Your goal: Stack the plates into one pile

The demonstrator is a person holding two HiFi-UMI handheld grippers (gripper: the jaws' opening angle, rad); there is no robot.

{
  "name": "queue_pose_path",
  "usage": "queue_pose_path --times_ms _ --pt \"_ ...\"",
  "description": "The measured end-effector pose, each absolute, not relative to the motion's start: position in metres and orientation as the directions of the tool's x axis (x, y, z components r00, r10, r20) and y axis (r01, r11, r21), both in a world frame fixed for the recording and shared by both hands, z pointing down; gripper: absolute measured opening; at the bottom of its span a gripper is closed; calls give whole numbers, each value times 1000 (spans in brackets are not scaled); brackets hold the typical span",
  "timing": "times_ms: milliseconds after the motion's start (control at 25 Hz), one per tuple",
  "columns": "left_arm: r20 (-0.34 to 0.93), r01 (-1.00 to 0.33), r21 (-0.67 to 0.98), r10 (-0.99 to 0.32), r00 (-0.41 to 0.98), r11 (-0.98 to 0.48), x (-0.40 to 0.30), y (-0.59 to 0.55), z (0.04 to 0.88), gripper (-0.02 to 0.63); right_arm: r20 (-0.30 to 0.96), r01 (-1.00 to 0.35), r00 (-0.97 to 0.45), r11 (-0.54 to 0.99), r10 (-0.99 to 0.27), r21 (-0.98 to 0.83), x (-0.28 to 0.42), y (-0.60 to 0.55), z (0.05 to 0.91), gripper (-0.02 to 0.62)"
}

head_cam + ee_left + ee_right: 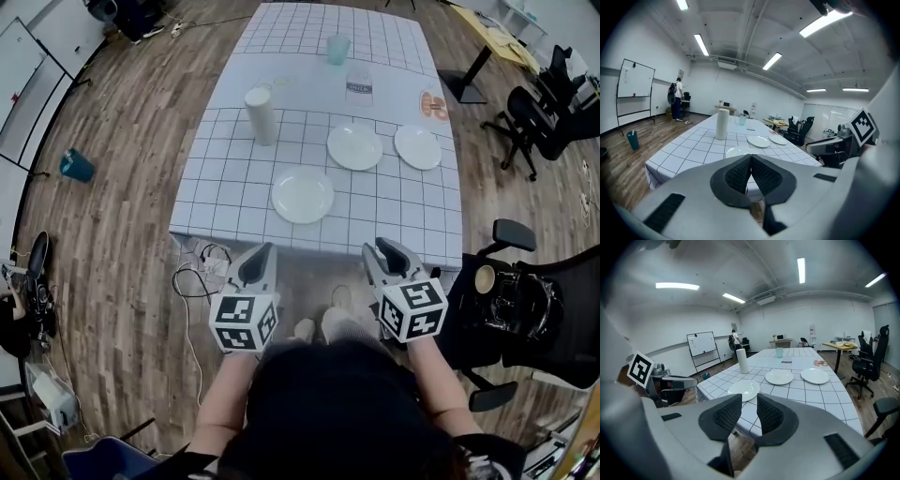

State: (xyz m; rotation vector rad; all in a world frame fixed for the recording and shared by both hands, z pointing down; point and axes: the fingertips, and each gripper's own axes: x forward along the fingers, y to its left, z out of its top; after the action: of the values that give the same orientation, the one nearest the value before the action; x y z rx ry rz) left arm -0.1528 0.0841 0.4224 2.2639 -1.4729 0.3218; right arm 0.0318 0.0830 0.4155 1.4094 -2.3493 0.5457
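Separately spread, none stacked yet

On the gridded bench [225, 187] the near plate [302, 194] lies by the front edge. The middle plate [354, 146] and right plate [417, 146] sit side by side behind it, apart. Short of the bench, the left tool [261, 251] has its jaws together, empty; the right tool [380, 248] is partly open, empty.

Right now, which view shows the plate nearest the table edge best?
The head view: the nearest plate shows whole, from above. The right gripper view shows it at a flat angle; the left gripper view shows only a sliver above the jaws.
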Motion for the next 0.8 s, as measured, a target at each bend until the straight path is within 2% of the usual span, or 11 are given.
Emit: queue_pose_path --times_ms 440,800 --pt "449 -966 172 -857 253 -195 -127 28 433 28 486 -772 -614 603 -622 -204 38 7 434 132" --pt "515 -984 136 -841 167 -112 -140 11 447 28 519 -735 -657 619 -546 -278 22 -32 460 135"
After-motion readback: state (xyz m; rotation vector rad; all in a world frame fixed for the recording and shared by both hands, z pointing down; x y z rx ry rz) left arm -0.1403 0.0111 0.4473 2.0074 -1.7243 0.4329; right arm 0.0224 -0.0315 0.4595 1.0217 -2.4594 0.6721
